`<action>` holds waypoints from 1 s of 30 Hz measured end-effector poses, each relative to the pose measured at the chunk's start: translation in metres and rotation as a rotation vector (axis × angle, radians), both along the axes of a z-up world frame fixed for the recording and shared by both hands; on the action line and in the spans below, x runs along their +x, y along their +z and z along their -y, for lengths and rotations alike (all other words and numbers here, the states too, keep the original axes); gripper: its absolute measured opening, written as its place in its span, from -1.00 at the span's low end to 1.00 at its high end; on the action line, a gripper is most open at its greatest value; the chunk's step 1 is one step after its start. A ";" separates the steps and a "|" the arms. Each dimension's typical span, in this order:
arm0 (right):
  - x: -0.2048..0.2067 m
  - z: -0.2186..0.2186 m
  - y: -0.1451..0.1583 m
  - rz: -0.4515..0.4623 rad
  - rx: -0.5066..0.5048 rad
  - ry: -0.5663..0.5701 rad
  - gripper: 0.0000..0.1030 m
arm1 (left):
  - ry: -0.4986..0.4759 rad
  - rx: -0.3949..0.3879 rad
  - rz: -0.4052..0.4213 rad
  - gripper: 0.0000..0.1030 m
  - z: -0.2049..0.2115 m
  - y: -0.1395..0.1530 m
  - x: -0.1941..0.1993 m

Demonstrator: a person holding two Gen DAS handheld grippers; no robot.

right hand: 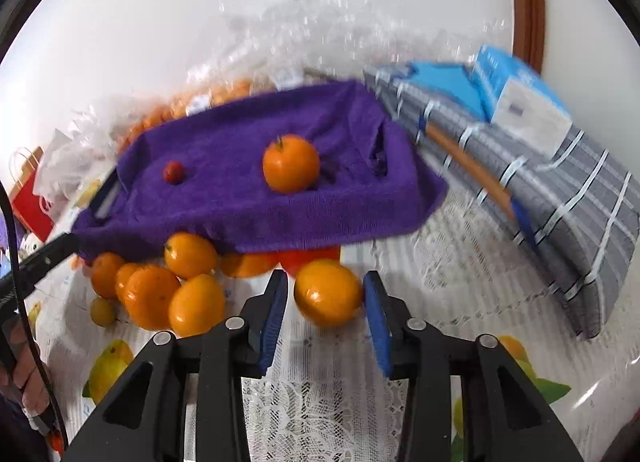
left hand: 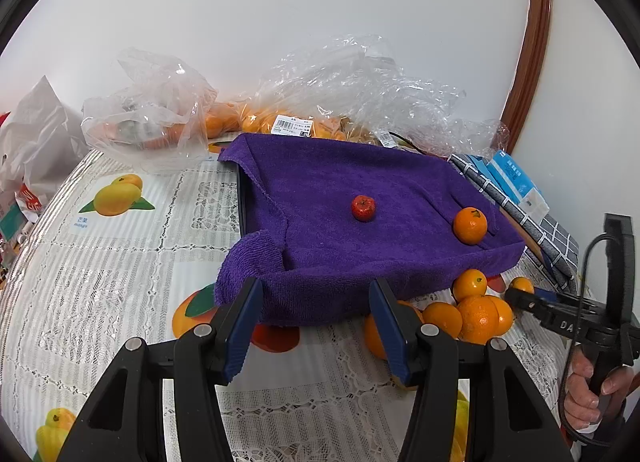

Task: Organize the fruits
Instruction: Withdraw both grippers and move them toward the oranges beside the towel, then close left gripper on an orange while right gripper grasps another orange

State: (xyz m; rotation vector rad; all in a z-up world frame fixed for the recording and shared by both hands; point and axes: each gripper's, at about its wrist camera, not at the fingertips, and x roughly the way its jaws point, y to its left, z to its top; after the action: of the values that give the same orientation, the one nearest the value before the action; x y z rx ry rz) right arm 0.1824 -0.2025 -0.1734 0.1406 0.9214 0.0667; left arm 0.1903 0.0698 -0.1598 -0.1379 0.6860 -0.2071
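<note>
White lace-patterned tablecloth printed with fruit pictures (left hand: 120, 262), covering the table across the lower half of both views. Crumpled clear plastic bags (left hand: 160, 110), upper left and centre of the left wrist view, against the plain white wall (left hand: 320, 2). White printed price label with barcode (left hand: 291, 127) on one bag, upper centre. Grey fabric-covered pad with white check lines (right hand: 560, 222), right side of the right wrist view, lying tilted. Light blue and white cardboard box (right hand: 520, 98) resting on top of that pad, upper right. Brown curved wooden frame (left hand: 532, 42), upper right. Red paper bag with white cord handles (right hand: 30, 198), far left of the right wrist view.
</note>
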 end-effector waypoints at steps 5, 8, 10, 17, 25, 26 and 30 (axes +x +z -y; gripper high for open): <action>-0.009 0.000 0.005 0.056 -0.014 -0.006 -0.31 | -0.052 -0.028 0.006 0.03 0.002 0.000 -0.003; -0.011 -0.003 0.007 0.072 -0.027 0.000 -0.32 | -0.104 -0.029 -0.001 0.03 0.012 -0.001 -0.006; -0.012 -0.005 0.008 0.075 -0.036 0.006 -0.31 | -0.133 -0.016 -0.018 0.03 0.019 -0.003 -0.005; -0.010 -0.010 0.008 0.072 -0.043 0.025 -0.31 | -0.195 -0.013 -0.115 0.03 0.036 -0.014 0.008; -0.008 -0.014 0.006 0.065 -0.050 0.031 -0.31 | -0.224 -0.013 -0.175 -0.10 0.041 -0.022 0.015; -0.008 -0.014 0.006 0.066 -0.051 0.031 -0.31 | -0.232 -0.003 -0.160 -0.20 0.043 -0.021 0.013; -0.012 -0.014 0.009 0.093 -0.043 0.033 -0.31 | -0.221 0.025 -0.121 -0.27 0.044 -0.017 0.007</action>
State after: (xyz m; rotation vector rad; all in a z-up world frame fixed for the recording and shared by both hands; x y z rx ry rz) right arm 0.1708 -0.1889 -0.1643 0.0817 0.8319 0.0828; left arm 0.1974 0.0259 -0.1766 -0.0503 0.8248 -0.4038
